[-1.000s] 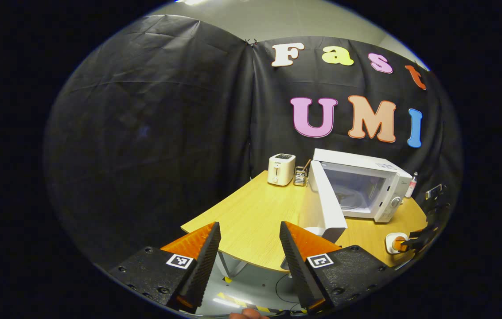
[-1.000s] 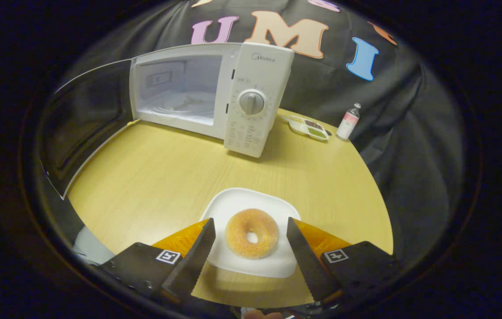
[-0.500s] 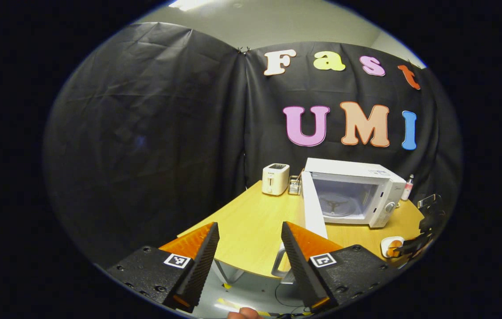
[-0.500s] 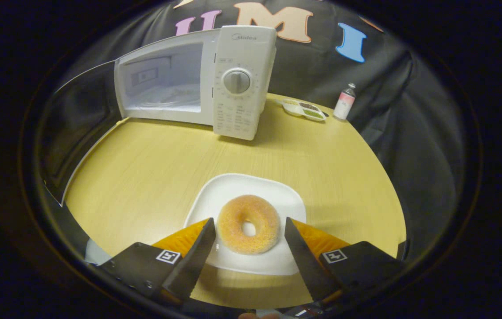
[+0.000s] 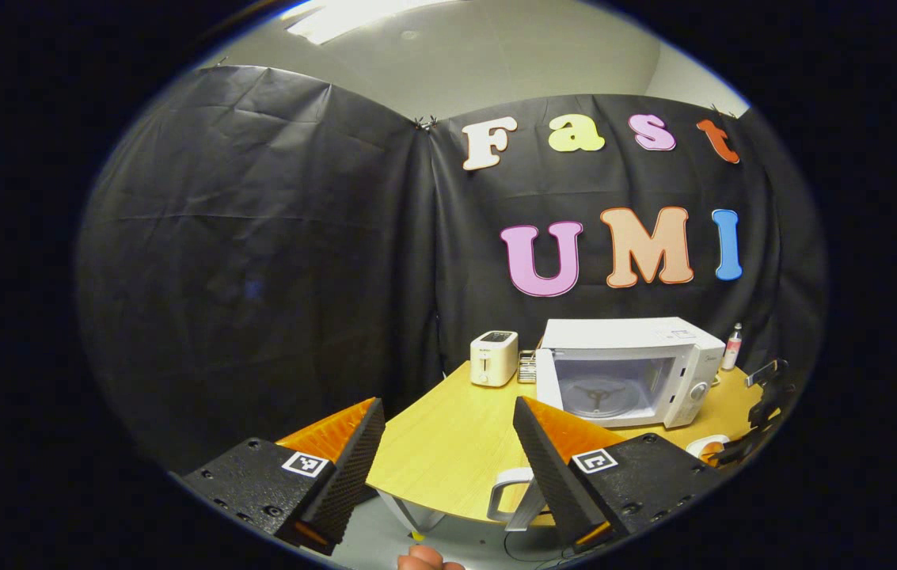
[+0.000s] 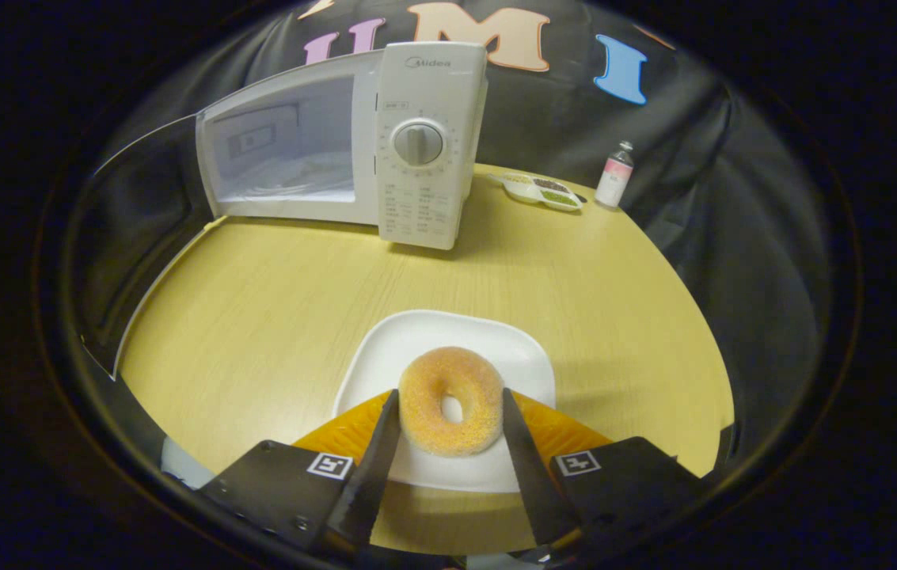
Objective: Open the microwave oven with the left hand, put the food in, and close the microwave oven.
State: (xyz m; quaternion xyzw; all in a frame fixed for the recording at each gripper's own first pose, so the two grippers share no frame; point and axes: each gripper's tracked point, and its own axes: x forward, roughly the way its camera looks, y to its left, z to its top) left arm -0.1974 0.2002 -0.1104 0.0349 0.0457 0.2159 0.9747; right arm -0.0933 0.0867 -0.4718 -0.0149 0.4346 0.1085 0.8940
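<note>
The white microwave [image 6: 416, 150] stands at the back of the yellow table, its door [image 6: 139, 237] swung wide open to the left and its cavity empty. A sugared doughnut [image 6: 450, 400] lies on a white plate [image 6: 432, 332] near the front edge. My right gripper [image 6: 449, 396] is shut on the doughnut, one finger against each side. In the left gripper view the microwave [image 5: 630, 372] is far off, with its door [image 5: 547, 380] seen edge-on. My left gripper [image 5: 446, 412] hangs open and holds nothing, off the table's near-left corner.
A white toaster [image 5: 494, 358] and a small rack [image 5: 527, 366] stand left of the microwave. A divided dish [image 6: 543, 190] and a small bottle [image 6: 614, 174] sit at the back right. The other gripper [image 5: 757, 419] shows at the far right by the plate [image 5: 705, 445].
My right gripper's fingers have closed in onto the doughnut's sides. My left gripper has drawn back from the microwave door and tilted up, still open.
</note>
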